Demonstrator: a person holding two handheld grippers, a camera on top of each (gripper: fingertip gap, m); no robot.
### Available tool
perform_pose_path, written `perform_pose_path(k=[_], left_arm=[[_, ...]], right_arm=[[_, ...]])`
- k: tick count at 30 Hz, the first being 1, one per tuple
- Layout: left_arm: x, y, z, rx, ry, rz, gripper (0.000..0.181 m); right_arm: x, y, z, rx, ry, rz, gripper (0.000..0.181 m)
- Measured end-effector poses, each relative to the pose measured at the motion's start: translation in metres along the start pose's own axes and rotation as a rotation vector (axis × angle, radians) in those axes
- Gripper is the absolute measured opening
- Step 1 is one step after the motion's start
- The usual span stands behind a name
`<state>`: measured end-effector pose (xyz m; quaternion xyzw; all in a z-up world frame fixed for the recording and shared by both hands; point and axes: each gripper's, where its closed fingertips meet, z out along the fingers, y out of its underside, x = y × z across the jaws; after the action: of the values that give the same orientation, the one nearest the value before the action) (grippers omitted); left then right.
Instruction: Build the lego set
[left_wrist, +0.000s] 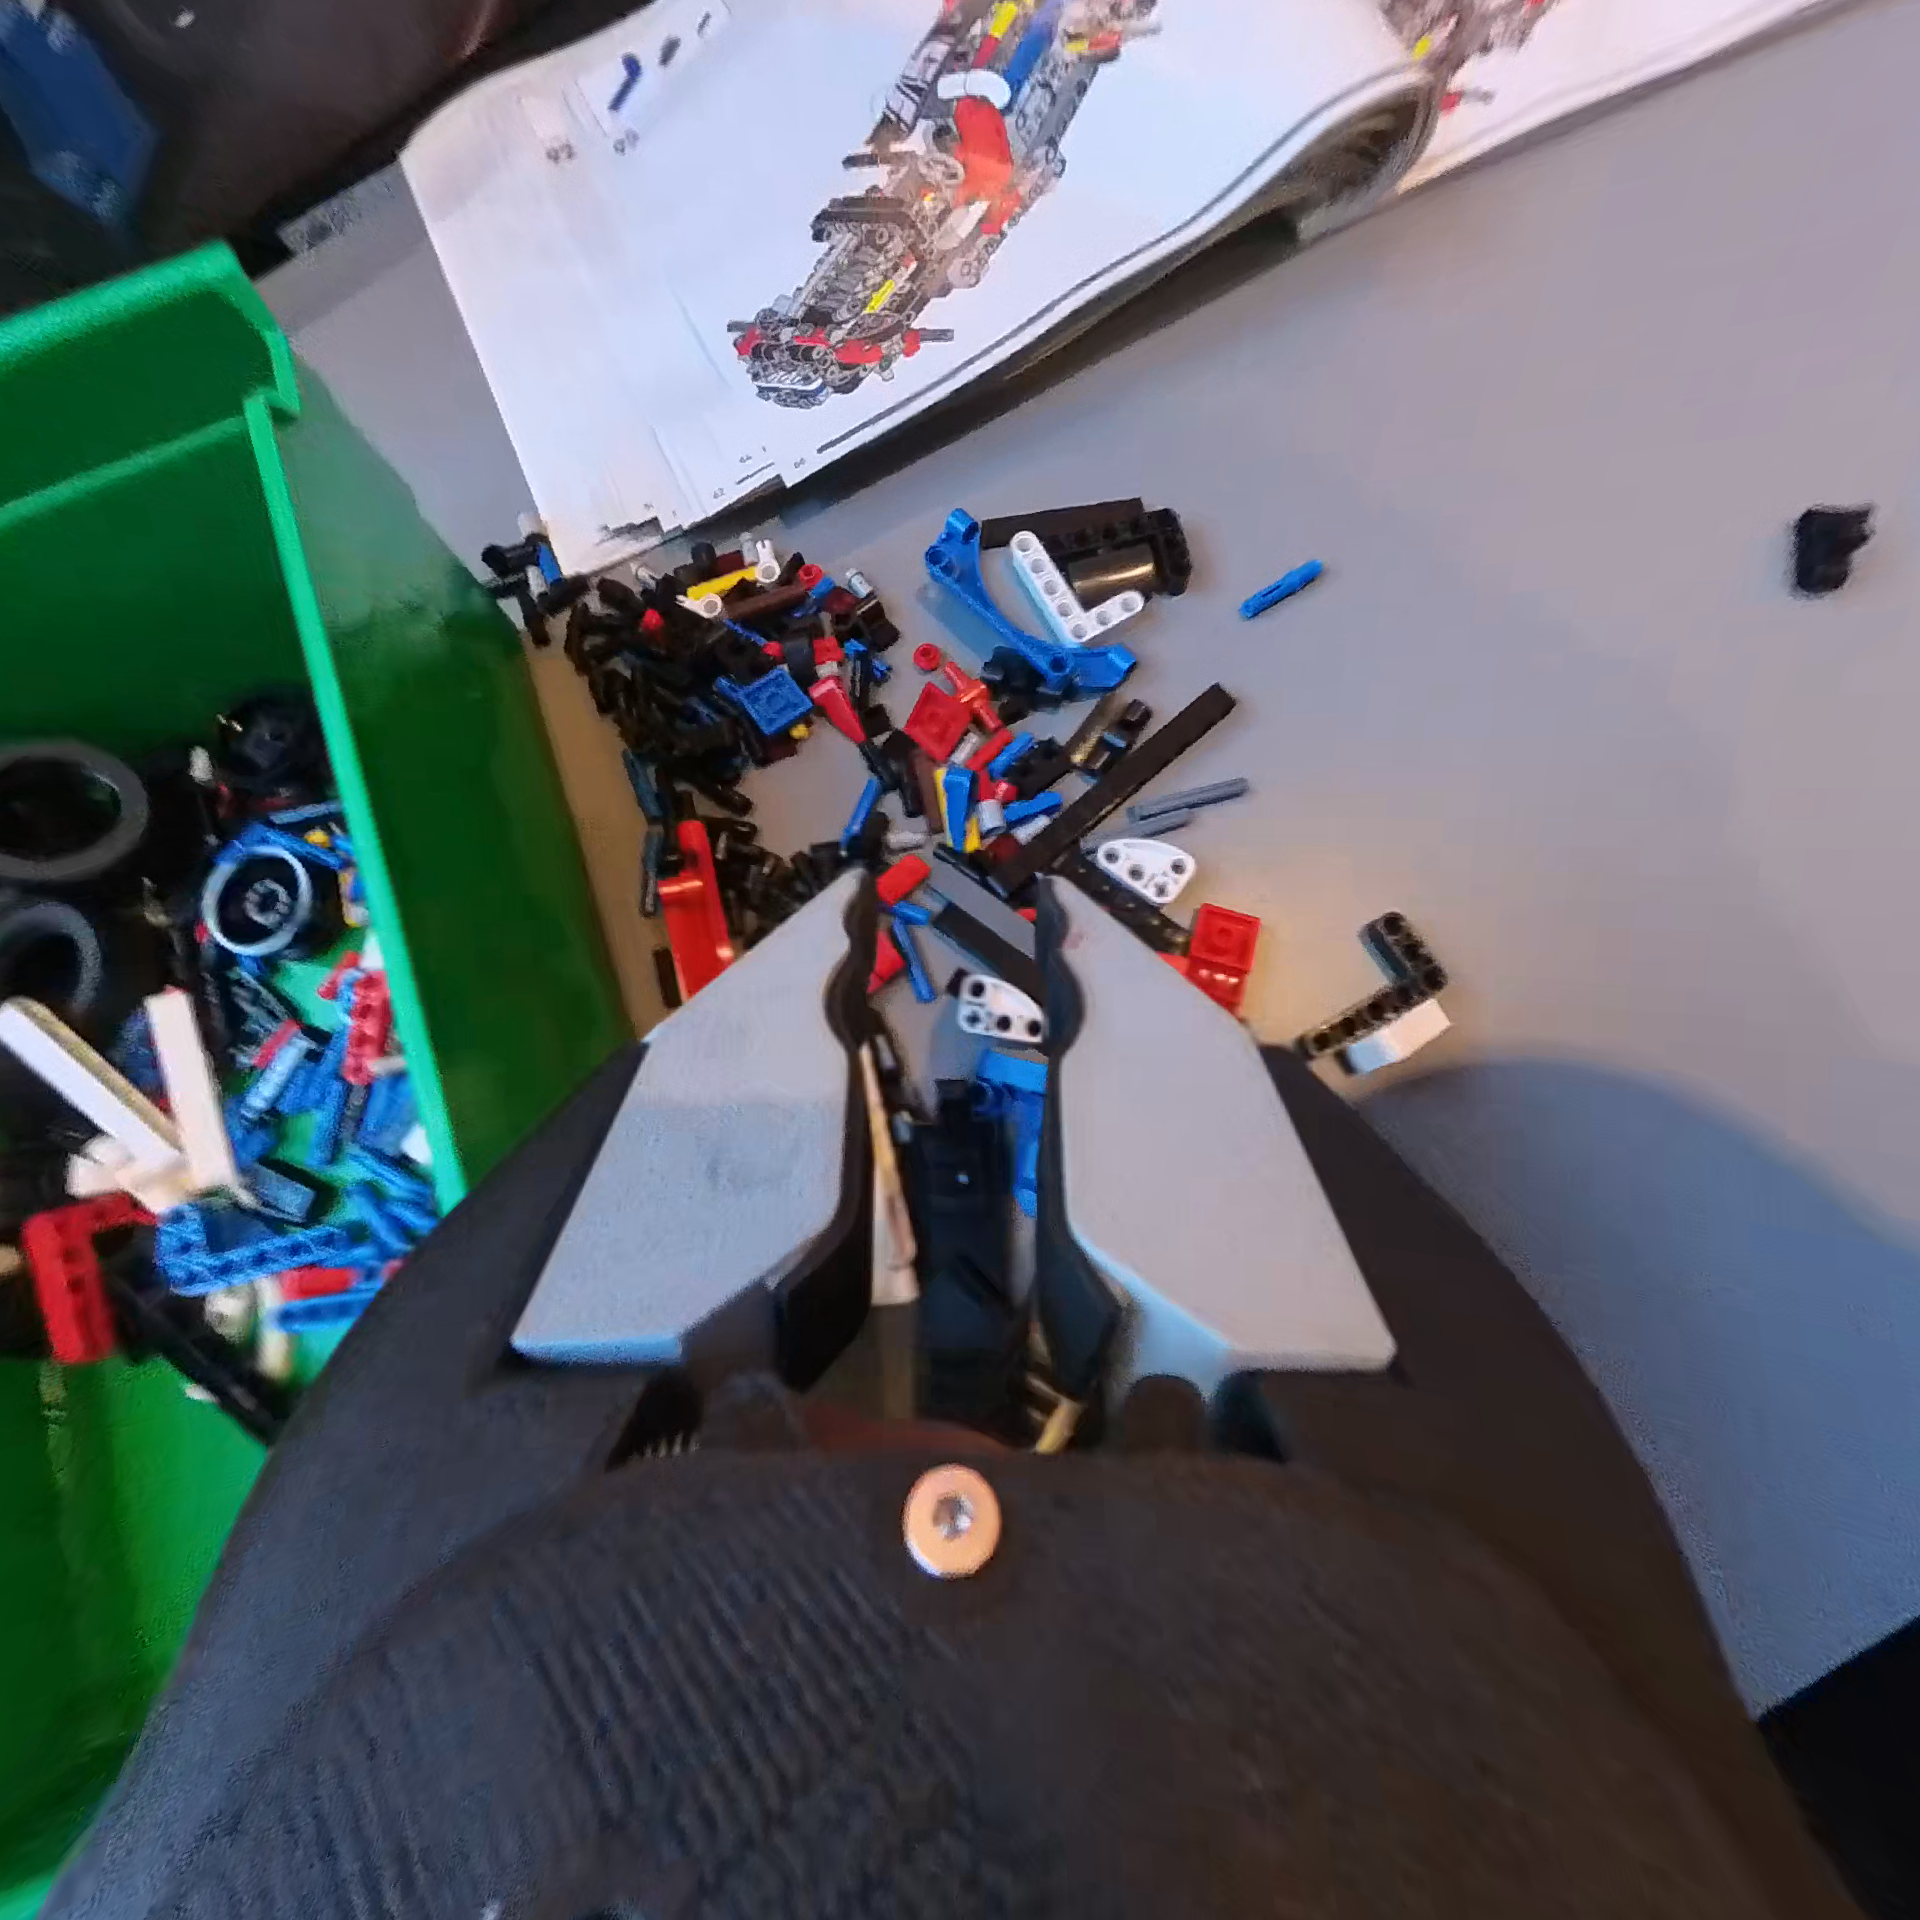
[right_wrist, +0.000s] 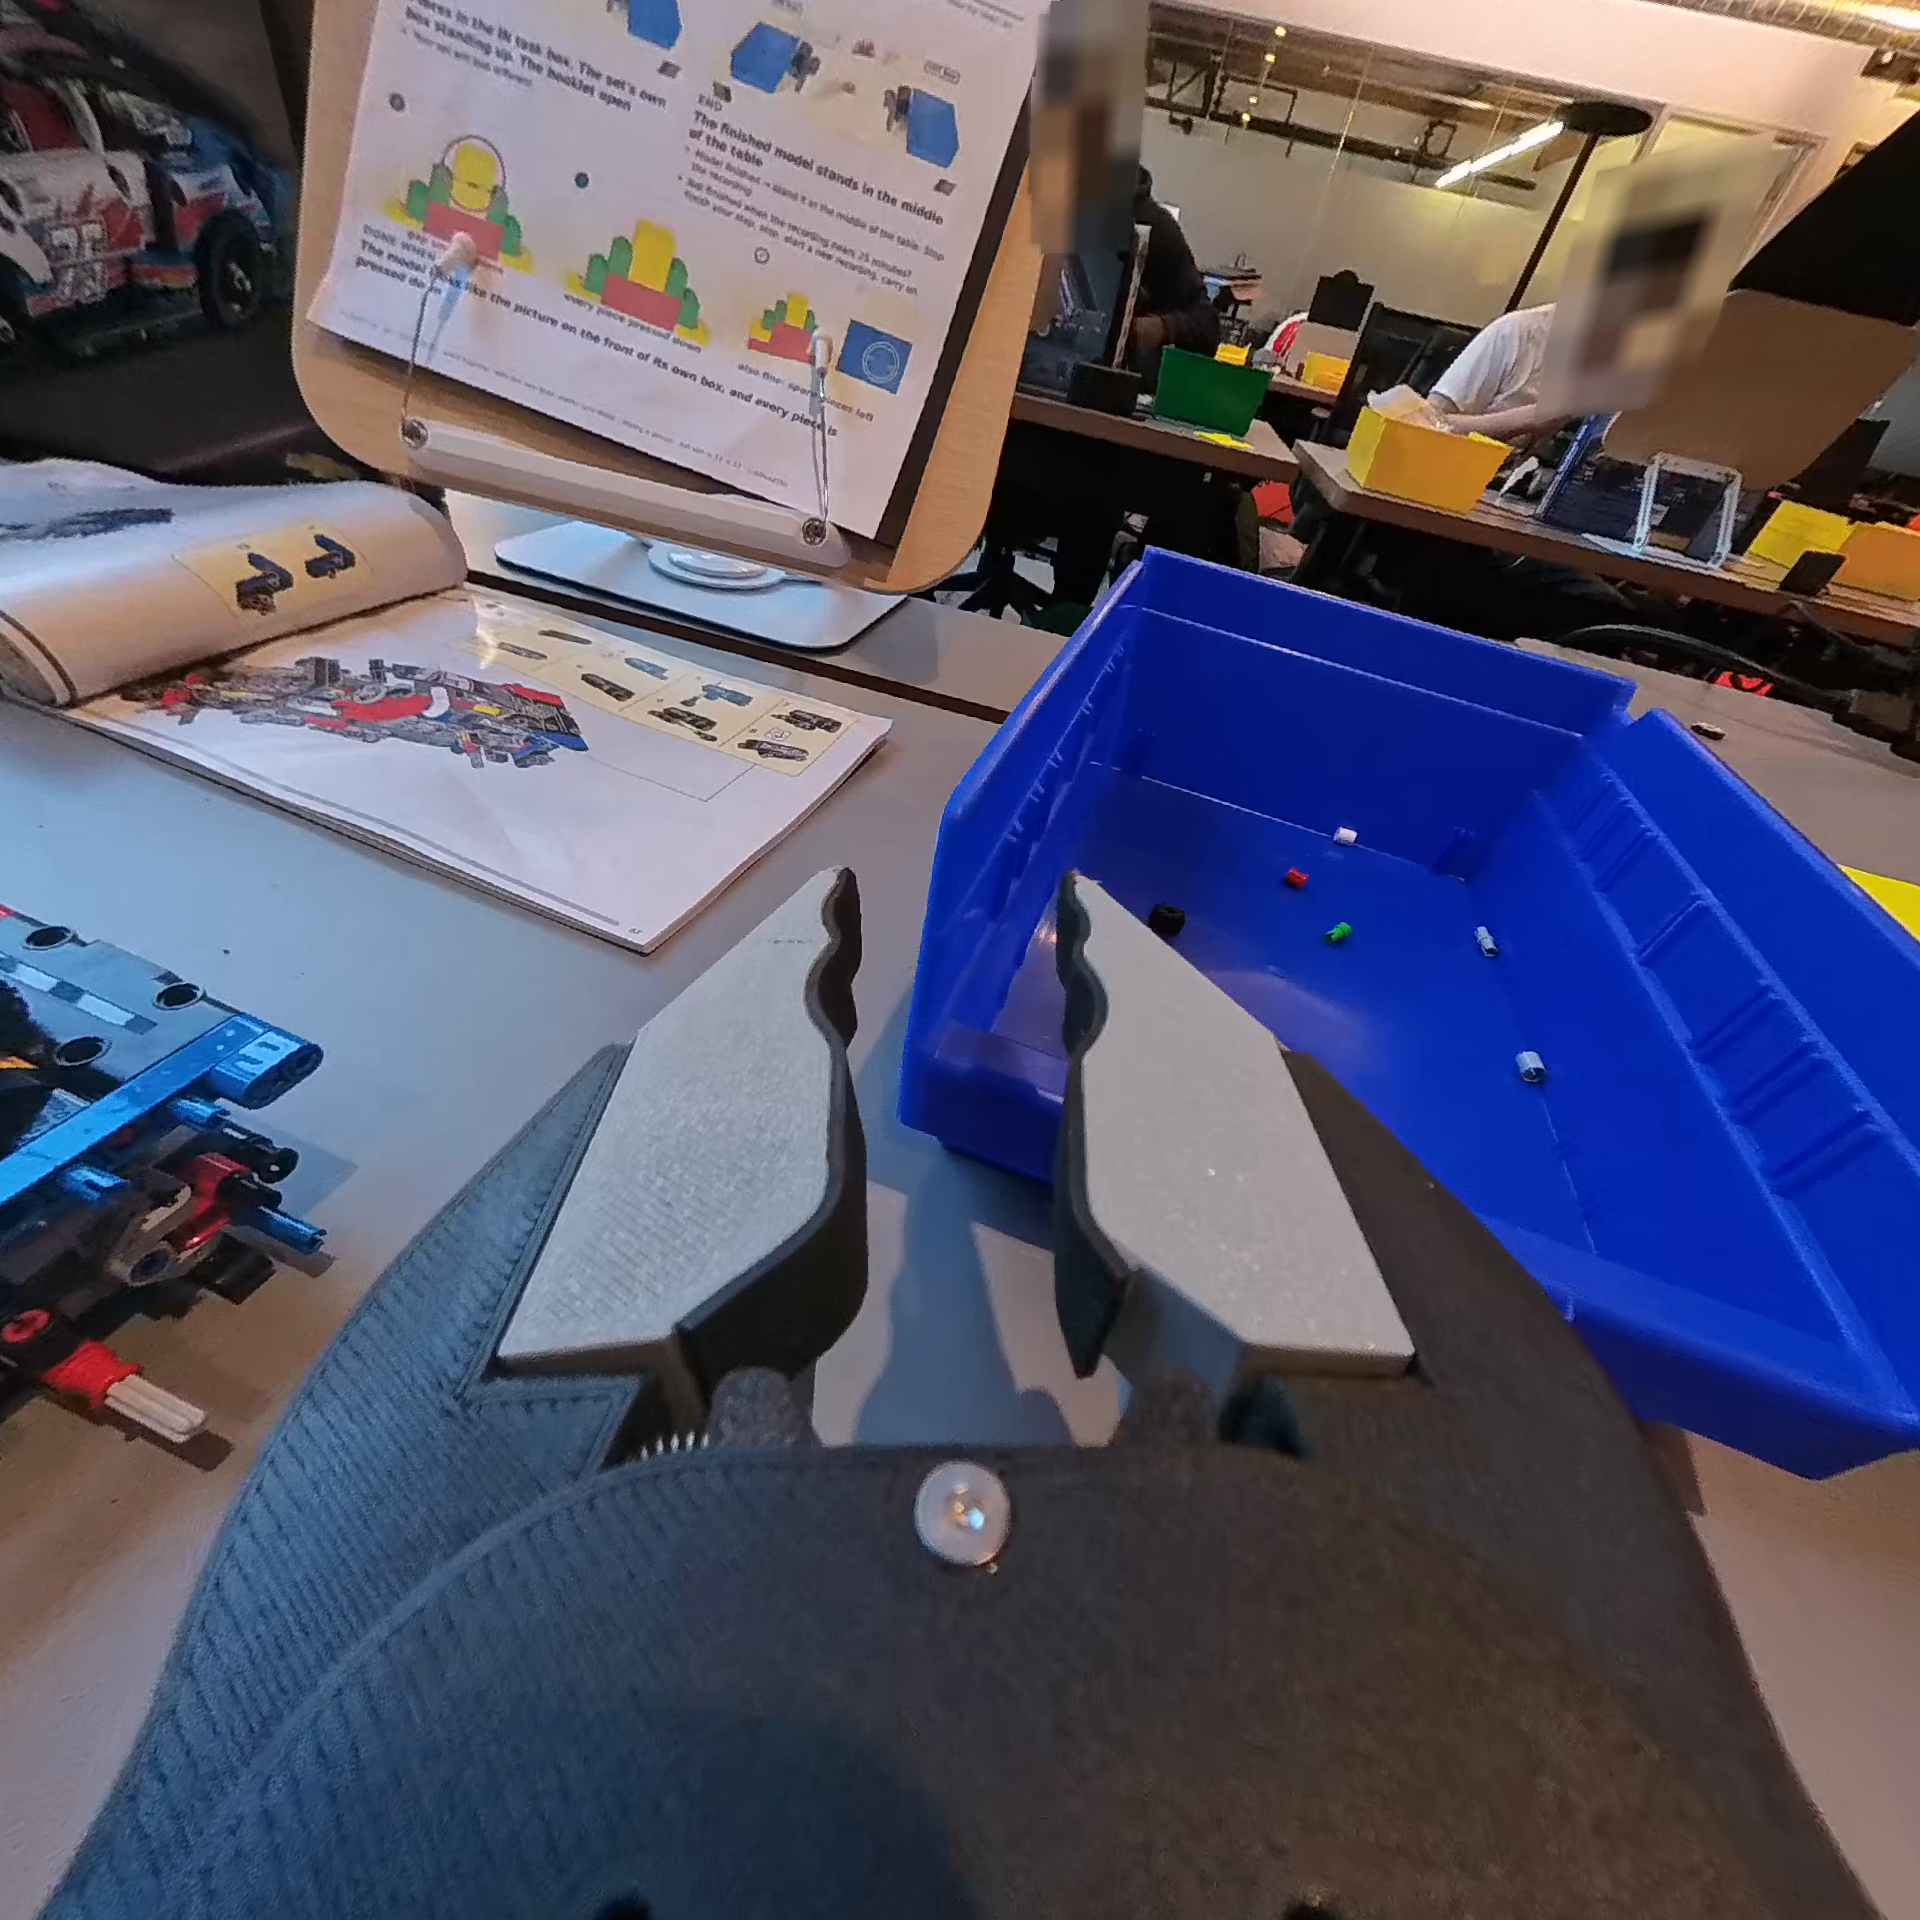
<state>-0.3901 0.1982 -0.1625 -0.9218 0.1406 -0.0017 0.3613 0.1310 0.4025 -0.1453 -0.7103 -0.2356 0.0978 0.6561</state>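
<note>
Left wrist view looks down at my left claw (left_wrist: 951, 914) over a messy pile of loose bricks (left_wrist: 831, 727) on the grey table (left_wrist: 1558, 416). The claw is open a little way, and its tips sit right over the near edge of the pile. Small parts show in the gap between the two fingers, a black one, a blue one and a white one, but I cannot tell if the claw is gripping any of them. Just left of the pile stands a green bin (left_wrist: 364, 727) full of more pieces, with black tyres, blue beams and white bits. Far behind the pile lies the open instruction book (left_wrist: 727, 260). To the right of the pile, a small blue pin (left_wrist: 1280, 589) lies alone, and a black piece (left_wrist: 1829, 548) sits well apart on the far right. A black bent beam (left_wrist: 1382, 987) lies near the right finger.

In the right wrist view, my right claw (right_wrist: 961, 925) is open with nothing in it. It points at the near left corner of a blue bin (right_wrist: 1299, 707) that has only a few tiny pieces on its floor. On the left, the half-built model (right_wrist: 145, 1122) rests on the table. The same book (right_wrist: 468, 748) lies open farther back, and a sheet on a stand (right_wrist: 665, 208) rises behind it.
</note>
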Motion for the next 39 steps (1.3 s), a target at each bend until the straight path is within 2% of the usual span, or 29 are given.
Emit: perform_pose_path(k=[3,7,11,14,18,27,30,39], left_arm=[[-0.019,-0.010,0.001,-0.069,-0.046,0.089,0.027],[-0.029,-0.024,0.003,-0.074,-0.035,0.084,0.021],[-0.021,-0.021,0.023,-0.156,0.019,0.106,0.019],[-0.014,-0.020,0.043,-0.219,0.057,0.114,0.010],[-0.018,-0.018,0.062,-0.289,0.050,0.100,0.010],[-0.025,-0.020,0.090,-0.345,0.004,0.145,0.015],[-0.026,-0.014,0.098,-0.379,-0.013,0.190,0.007],[-0.025,-0.008,0.107,-0.395,0.008,0.198,0.004]], right_arm=[[0.001,-0.002,-0.002,0.016,-0.001,0.013,0.034],[0.002,-0.003,-0.005,0.026,-0.004,0.040,0.034],[0.002,-0.001,-0.003,0.010,-0.012,0.050,0.034],[0.001,-0.001,-0.003,0.008,-0.016,0.054,0.033],[0.001,-0.004,-0.005,0.029,-0.024,0.067,0.032],[-0.005,-0.005,-0.005,0.035,-0.075,0.127,0.031],[-0.008,-0.006,-0.006,0.039,-0.091,0.136,0.031],[-0.013,-0.009,-0.008,0.055,-0.117,0.164,0.032]])
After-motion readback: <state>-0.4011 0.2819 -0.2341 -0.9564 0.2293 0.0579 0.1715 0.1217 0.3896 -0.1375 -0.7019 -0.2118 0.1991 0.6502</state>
